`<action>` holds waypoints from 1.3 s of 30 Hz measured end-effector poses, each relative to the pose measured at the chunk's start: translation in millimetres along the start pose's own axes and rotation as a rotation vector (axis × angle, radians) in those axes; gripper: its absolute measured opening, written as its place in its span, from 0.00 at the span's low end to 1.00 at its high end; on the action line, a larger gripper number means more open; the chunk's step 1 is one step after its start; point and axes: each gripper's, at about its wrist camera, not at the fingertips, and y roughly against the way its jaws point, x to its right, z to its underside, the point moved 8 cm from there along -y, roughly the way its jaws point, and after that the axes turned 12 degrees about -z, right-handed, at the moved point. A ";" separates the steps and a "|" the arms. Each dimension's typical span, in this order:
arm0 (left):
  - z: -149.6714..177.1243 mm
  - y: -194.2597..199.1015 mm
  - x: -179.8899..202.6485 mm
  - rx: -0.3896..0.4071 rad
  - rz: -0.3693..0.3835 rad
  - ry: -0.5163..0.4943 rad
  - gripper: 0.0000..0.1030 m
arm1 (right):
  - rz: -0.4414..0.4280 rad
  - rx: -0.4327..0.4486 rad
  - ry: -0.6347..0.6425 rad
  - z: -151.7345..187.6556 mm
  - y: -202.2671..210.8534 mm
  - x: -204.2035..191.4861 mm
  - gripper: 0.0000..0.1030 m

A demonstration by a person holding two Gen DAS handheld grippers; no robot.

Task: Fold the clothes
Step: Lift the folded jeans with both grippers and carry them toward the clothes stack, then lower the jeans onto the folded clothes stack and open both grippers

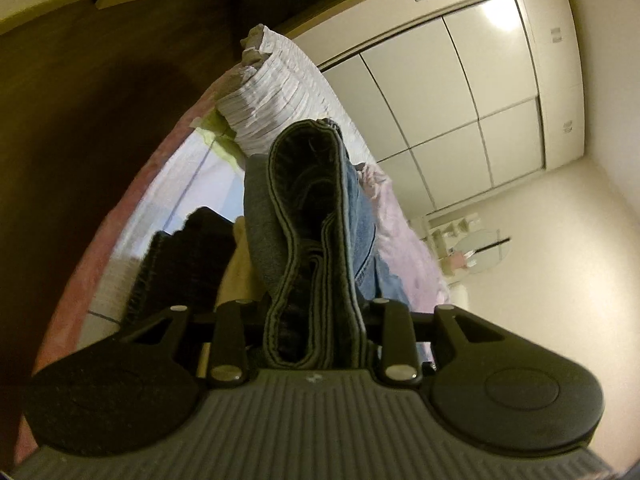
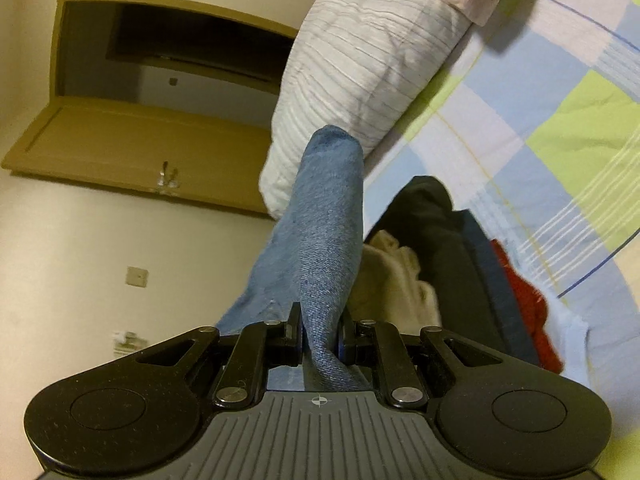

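A checked bedsheet (image 2: pixel 540 92) spreads to the right of the right gripper (image 2: pixel 320 340), a striped pillow (image 2: pixel 360 80) ahead of it, and a heap of dark, cream and red clothes (image 2: pixel 460 264) just to its right. Both grippers grip blue jeans (image 2: pixel 324 232) lifted off the bed: the right pinches a denim fold, while the left gripper (image 1: pixel 316 320) clamps the thick, dark-edged waistband (image 1: pixel 304 208).
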 end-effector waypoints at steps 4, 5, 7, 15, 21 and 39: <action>4.0 -10.2 -21.3 -0.015 -0.055 0.017 0.47 | 0.095 0.019 0.087 3.1 -1.2 -5.6 0.22; 3.4 -8.6 -22.5 -0.013 -0.062 0.019 0.48 | 0.118 0.024 0.108 3.8 -1.4 -7.1 0.24; 0.7 -1.4 -18.4 -0.007 -0.097 -0.018 0.50 | 0.166 0.034 0.152 5.1 -1.6 -10.2 0.25; -21.4 49.6 20.4 0.146 -0.317 -0.197 0.38 | 0.359 0.101 0.432 9.3 10.3 -51.9 0.49; -12.9 48.4 73.5 0.159 -0.330 -0.449 0.20 | 0.461 0.019 0.657 54.0 -7.1 -85.5 0.48; 26.8 24.4 36.9 0.117 -0.463 -0.447 0.13 | 0.497 -0.140 0.720 116.7 -37.6 -41.8 0.48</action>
